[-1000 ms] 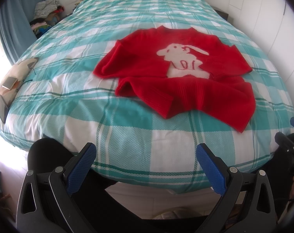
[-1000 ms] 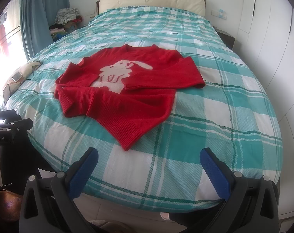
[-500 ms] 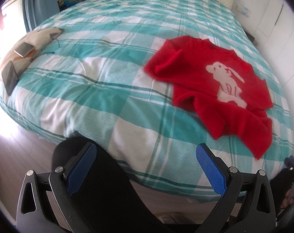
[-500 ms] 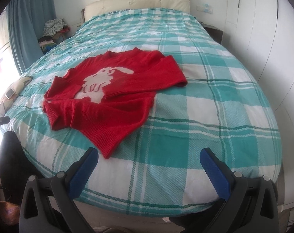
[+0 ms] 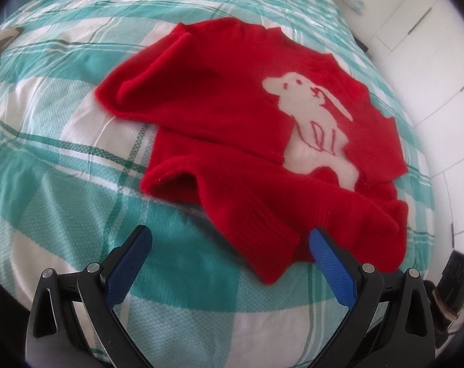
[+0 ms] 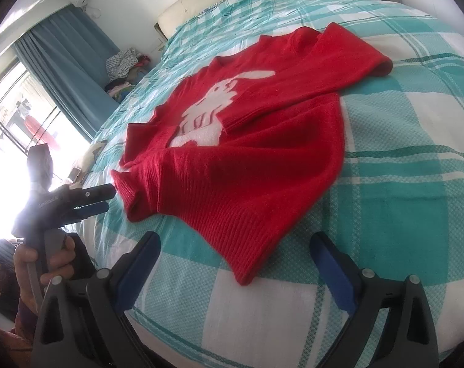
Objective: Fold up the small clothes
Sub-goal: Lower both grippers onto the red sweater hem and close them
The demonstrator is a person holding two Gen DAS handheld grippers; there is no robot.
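Bright daylight comes through the window [image 6: 14, 113] far to the left of your right gripper, beside a blue curtain [image 6: 69, 61] and a heap of clothes [image 6: 124, 70]. Ahead of both grippers stretches the bed [image 6: 416, 141] under a teal-and-white checked cover, with a cream headboard [image 6: 219, 3] at its far end.

Your left gripper [image 5: 230, 250] hovers over the near edge of the bed with its jaws wide apart and nothing between the pads. Just ahead of it and to its right lies the red sweater [image 5: 232, 116], face up, with a white rabbit motif [image 5: 315, 128] on the chest. One sleeve is folded across the body, and the ribbed hem sits bunched just beyond the gripper's right finger [image 5: 333, 266], partly behind it; you cannot tell whether they touch.

Seen from your right gripper [image 6: 235, 254], the left hand [image 6: 44, 260] holds its gripper at the far left, close to the sweater's near-left corner. The right gripper's jaws have just been closing a little yet stand well apart, with nothing between them. The sweater's pointed hem corner lies on the cover just ahead, between the two fingers' lines.
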